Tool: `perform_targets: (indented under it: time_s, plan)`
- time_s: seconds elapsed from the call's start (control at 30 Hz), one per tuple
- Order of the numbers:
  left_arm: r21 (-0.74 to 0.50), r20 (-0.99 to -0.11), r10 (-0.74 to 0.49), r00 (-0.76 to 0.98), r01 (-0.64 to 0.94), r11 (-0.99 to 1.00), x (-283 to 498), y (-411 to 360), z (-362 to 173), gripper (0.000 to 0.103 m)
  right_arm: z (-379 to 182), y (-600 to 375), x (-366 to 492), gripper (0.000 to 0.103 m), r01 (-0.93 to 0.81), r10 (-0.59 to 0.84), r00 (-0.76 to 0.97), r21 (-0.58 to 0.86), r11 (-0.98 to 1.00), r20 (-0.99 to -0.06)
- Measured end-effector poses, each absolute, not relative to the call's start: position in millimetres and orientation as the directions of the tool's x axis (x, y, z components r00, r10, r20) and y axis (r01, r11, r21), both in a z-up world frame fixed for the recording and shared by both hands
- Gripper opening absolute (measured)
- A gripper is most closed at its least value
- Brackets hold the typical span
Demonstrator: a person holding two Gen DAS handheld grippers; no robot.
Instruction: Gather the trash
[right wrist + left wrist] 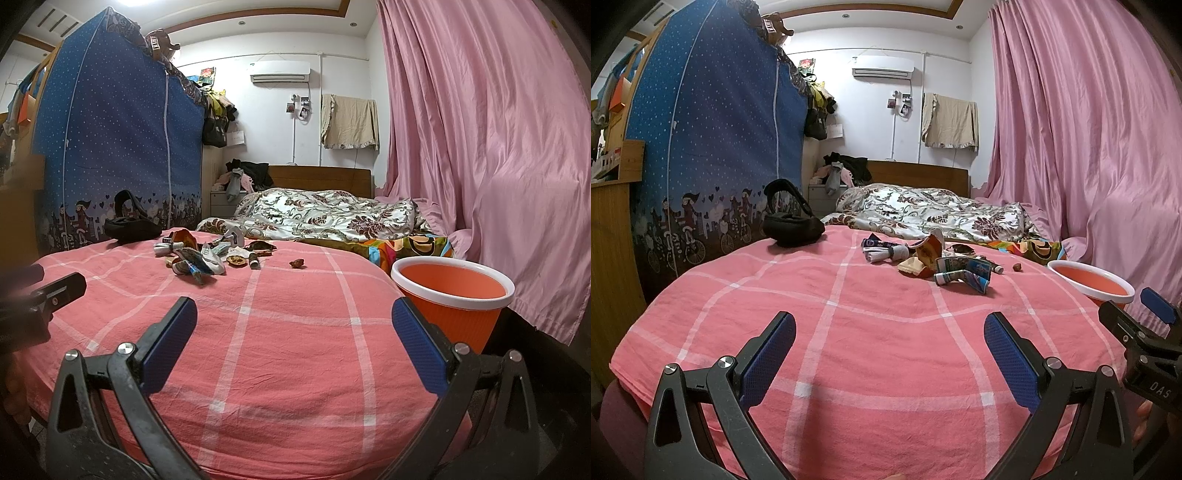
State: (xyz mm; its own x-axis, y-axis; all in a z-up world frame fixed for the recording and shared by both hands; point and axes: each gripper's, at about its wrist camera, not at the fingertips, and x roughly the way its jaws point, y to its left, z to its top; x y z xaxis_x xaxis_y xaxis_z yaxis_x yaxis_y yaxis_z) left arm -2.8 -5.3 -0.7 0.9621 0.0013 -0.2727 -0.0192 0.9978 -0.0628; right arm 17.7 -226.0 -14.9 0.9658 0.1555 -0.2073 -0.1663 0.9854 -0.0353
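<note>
The trash (207, 254) is a loose heap of crumpled wrappers, rolled paper tubes and brown scraps, left of frame centre on the pink checked sheet (295, 332). An orange bin (452, 310) with a white rim stands at right. Left gripper (889, 349) and right gripper (293, 339) both have their jaws apart, holding nothing.

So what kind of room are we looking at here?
A lived-in bedroom, most likely. There is a bed with a pink checked sheet and a rumpled floral quilt, a blue fabric wardrobe beside it, and a long pink curtain.
</note>
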Motion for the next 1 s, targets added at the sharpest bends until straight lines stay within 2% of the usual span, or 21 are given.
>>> perform_targets:
  time_s: [1.0]
  plan:
    - [-0.063,-0.277,0.0,0.961,-0.018,0.998,-0.6,-5.7,-3.2,0.1,-15.6,-225.2,18.2,0.103,-0.166,0.155,0.965,-0.034,0.986,-0.209]
